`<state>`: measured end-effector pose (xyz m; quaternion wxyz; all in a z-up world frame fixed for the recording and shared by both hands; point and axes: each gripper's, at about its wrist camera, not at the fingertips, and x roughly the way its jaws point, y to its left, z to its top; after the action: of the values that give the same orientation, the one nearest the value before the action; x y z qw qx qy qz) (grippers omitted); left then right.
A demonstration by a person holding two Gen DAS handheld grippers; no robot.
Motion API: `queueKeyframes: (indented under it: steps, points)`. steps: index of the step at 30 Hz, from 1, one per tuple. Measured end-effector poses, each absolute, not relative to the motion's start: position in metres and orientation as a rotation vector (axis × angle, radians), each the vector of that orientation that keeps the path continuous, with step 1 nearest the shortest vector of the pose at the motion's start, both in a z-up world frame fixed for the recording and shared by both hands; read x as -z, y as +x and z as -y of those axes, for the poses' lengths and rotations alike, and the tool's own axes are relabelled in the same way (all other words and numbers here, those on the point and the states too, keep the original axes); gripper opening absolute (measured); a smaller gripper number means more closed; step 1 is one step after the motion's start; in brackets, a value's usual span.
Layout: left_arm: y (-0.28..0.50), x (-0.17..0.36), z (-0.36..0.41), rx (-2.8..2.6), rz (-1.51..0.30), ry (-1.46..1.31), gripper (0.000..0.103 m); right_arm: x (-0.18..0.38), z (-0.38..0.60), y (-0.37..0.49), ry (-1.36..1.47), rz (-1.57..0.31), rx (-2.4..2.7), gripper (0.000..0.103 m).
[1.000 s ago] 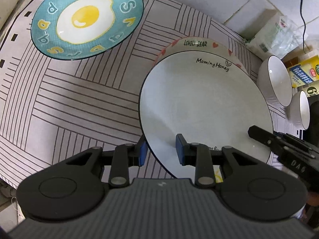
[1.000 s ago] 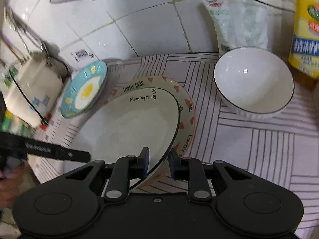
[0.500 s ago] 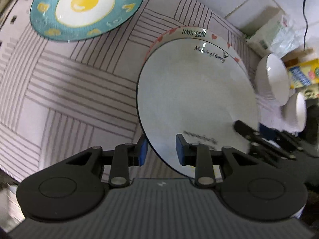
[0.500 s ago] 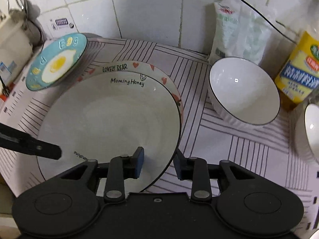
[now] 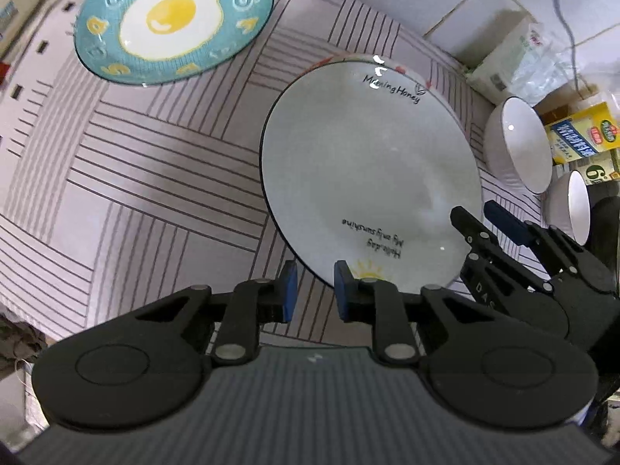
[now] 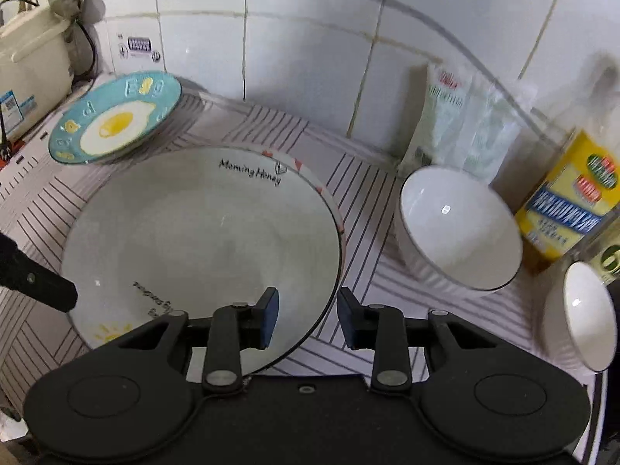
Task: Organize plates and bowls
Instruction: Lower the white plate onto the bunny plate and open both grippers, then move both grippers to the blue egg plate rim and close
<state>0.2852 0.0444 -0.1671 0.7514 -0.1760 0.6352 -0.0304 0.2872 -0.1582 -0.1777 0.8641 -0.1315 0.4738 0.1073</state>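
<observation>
A large white plate (image 5: 368,170) (image 6: 201,240) with a dark rim and "Morning Honey" lettering lies on top of a heart-patterned plate (image 6: 329,201), of which only a thin edge shows. My left gripper (image 5: 312,290) is open at the white plate's near rim, with the rim between its jaws. My right gripper (image 6: 306,316) is open and straddles the plate's right rim; it also shows in the left wrist view (image 5: 480,217). A teal egg plate (image 5: 174,19) (image 6: 116,116) lies at the far left. Two white bowls (image 6: 457,232) (image 6: 585,314) stand at the right.
A striped cloth (image 5: 135,162) covers the counter. A plastic bag (image 6: 457,116) and a yellow-labelled bottle (image 6: 569,201) stand against the tiled wall (image 6: 310,38) at the back right. A white appliance (image 6: 31,69) stands at the far left.
Both grippers have opened wider and let go of the white plate. The plate has settled squarely over the heart-patterned plate, hiding its "Lovely Bear" lettering. The right gripper has drawn back.
</observation>
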Motion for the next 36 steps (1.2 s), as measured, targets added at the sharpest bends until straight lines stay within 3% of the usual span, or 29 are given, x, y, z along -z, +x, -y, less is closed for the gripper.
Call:
queueKeyframes:
  steps: [6,16,20,24,36]
  points:
    - [0.268,0.137,-0.047,0.060,-1.348,-0.316,0.019,0.145,0.163,0.268,-0.279,-0.909,-0.243,0.038]
    - [0.231,0.082,-0.069,0.133,-1.268,-0.189,0.020,0.087,0.157,0.234,-0.103,-0.943,-0.340,0.038]
    - [0.222,0.060,-0.089,0.152,-1.235,-0.155,0.020,0.063,0.141,0.221,-0.064,-0.920,-0.360,0.045]
    - [0.223,0.047,-0.119,0.125,-1.194,-0.105,0.022,0.045,0.114,0.211,-0.055,-0.865,-0.373,0.059]
    - [0.253,0.044,-0.226,0.186,-1.105,-0.047,0.034,0.043,0.016,0.204,-0.046,-0.773,-0.405,0.066]
